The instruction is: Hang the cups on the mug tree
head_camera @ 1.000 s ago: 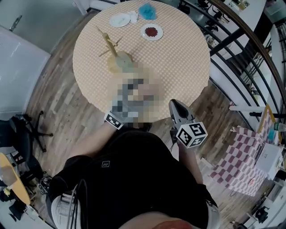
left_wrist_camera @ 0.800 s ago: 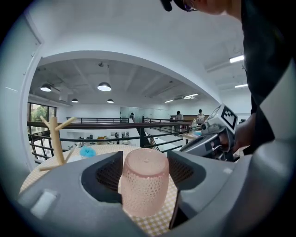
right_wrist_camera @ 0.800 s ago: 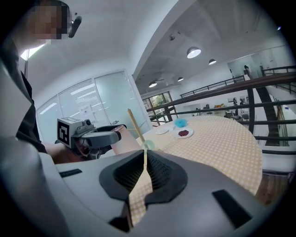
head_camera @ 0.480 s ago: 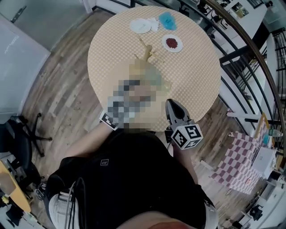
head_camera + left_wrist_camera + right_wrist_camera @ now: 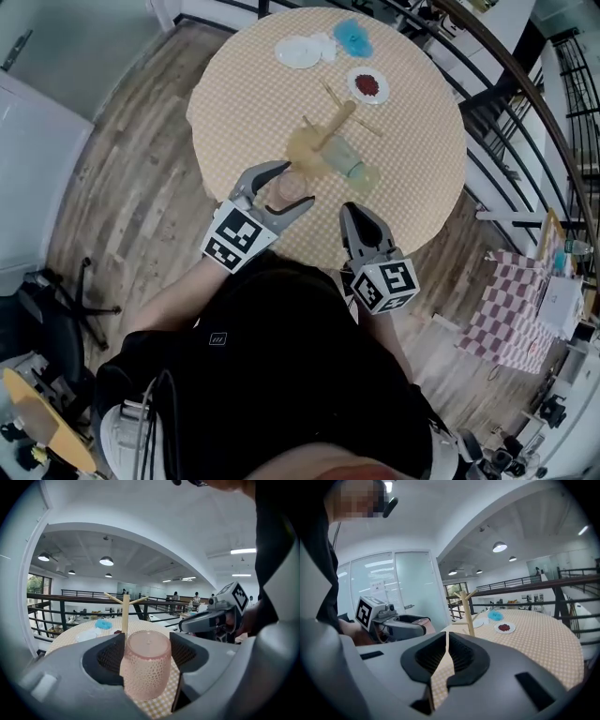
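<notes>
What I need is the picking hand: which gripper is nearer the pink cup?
Left. The left gripper has the pink cup between its jaws, pads against its sides. The right gripper, shut and empty, sits apart, over the table's near edge.

My left grey two-jaw gripper (image 5: 292, 185) reaches out ahead of my bare left forearm (image 5: 173, 298), its wide-spread jaws clamped on an upturned pink dimpled plastic cup (image 5: 146, 665). My right grey two-jaw gripper (image 5: 354, 214) points forward alongside, jaws pressed together, nothing between them.
</notes>
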The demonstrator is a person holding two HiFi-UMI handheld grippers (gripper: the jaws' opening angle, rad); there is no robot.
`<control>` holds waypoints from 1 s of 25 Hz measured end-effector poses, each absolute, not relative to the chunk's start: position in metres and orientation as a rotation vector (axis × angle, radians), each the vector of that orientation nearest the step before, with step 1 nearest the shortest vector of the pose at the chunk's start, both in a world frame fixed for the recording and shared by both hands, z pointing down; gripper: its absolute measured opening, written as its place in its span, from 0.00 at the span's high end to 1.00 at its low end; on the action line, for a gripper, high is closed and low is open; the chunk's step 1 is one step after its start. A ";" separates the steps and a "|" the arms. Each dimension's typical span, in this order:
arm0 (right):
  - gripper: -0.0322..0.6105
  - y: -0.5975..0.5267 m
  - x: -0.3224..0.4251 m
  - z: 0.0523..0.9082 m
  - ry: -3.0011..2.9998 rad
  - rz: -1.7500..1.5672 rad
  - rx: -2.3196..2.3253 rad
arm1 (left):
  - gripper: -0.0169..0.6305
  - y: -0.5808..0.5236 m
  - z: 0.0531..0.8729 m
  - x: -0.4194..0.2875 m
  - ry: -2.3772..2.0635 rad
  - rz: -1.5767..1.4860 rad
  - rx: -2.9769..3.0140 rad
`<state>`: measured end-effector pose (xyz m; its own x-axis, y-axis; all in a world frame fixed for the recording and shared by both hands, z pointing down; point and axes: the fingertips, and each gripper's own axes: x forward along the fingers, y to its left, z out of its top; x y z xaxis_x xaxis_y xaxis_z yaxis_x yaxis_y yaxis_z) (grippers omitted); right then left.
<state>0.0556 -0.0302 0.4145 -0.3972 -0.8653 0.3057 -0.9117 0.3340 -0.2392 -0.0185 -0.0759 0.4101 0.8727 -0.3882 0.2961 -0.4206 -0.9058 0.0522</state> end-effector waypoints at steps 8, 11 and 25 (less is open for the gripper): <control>0.90 -0.046 0.063 0.409 -2.556 0.600 1.586 | 0.50 -0.089 0.398 -0.016 -0.732 0.391 2.872; 0.90 -0.057 0.058 0.417 -2.574 0.637 1.563 | 0.50 -0.101 0.399 -0.015 -0.719 0.453 2.916; 0.90 -0.145 -0.038 0.439 -2.396 0.794 1.838 | 0.50 -0.221 0.419 -0.065 -0.357 0.516 3.044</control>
